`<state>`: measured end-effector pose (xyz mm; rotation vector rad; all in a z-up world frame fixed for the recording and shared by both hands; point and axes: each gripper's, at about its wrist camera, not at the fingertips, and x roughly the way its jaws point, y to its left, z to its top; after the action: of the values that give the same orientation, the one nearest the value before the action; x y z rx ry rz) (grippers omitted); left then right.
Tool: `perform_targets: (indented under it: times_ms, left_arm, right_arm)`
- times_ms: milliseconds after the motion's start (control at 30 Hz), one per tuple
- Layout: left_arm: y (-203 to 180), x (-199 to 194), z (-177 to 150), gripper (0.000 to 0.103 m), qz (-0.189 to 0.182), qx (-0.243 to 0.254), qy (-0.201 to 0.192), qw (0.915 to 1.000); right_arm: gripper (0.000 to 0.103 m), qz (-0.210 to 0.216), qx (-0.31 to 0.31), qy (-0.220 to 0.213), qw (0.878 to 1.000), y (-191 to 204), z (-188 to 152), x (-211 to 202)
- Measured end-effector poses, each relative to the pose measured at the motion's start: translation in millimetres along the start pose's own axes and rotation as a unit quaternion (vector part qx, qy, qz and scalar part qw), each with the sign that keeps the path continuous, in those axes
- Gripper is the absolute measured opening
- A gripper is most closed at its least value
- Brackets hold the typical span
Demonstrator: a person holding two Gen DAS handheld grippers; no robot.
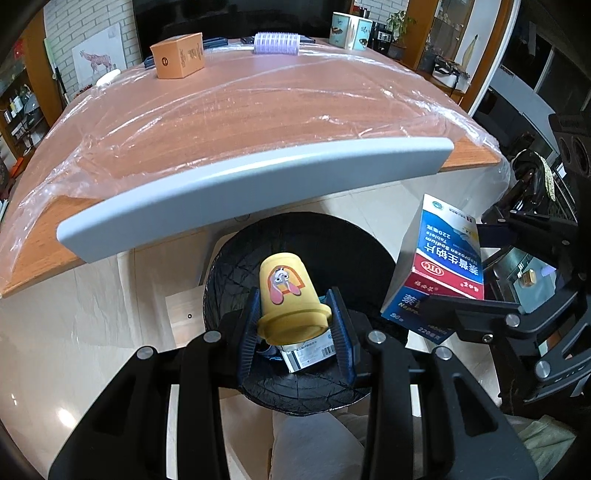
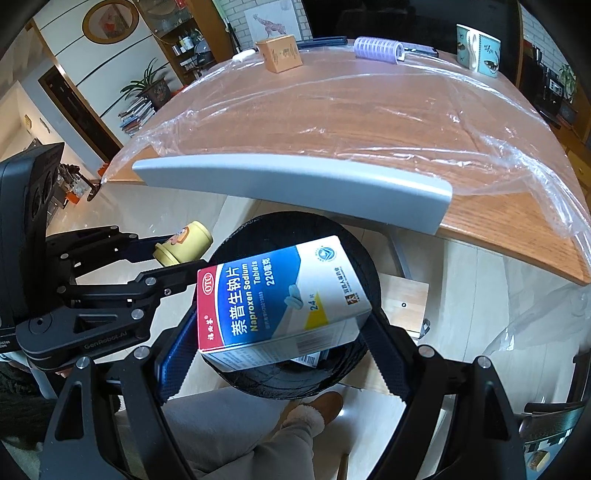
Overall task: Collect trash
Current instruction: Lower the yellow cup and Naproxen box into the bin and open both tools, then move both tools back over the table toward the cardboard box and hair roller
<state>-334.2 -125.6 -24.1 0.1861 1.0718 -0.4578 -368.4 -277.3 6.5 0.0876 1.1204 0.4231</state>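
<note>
My left gripper (image 1: 295,314) is shut on a yellow cup (image 1: 286,295) with a cartoon sticker, held upside down over a black-lined trash bin (image 1: 229,295) on the floor. A small white box with a barcode (image 1: 306,356) lies inside the bin. My right gripper (image 2: 280,332) is shut on a blue, white and red Naproxen medicine box (image 2: 280,299), held over the same bin (image 2: 354,254). In the left wrist view the medicine box (image 1: 436,266) hangs at the bin's right rim. In the right wrist view the yellow cup (image 2: 184,243) is at the left.
A wooden table (image 1: 258,110) covered with clear plastic film stands behind the bin, with a grey bar (image 1: 240,188) along its near edge. At its far side are an orange box (image 1: 179,55), a purple roller (image 1: 276,43) and a patterned tin (image 1: 351,31). My slipper (image 2: 314,410) is below the bin.
</note>
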Motion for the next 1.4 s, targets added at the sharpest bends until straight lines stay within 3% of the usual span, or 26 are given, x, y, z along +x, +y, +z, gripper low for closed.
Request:
perform_targets:
  times_ms: [867, 933, 1000, 1400]
  left_arm:
    - [10, 41, -6, 0.038, 0.009, 0.005, 0.05, 0.9987]
    - [10, 42, -5, 0.041, 0.012, 0.001, 0.052, 0.9986]
    - [12, 40, -3, 0.052, 0.01, -0.005, 0.051, 0.9986]
    - [19, 33, 1, 0.071, 0.023, -0.007, 0.044, 0.9988]
  right_arm:
    - [0.085, -0.009, 0.008, 0.046, 0.999, -7, -9, 39]
    - [0.088, -0.012, 0.011, 0.043, 0.999, -9, -9, 38]
    - [0.09, -0.015, 0.016, 0.04, 0.999, -11, -9, 37]
    - [0.092, -0.028, 0.018, 0.03, 0.999, -18, -15, 25]
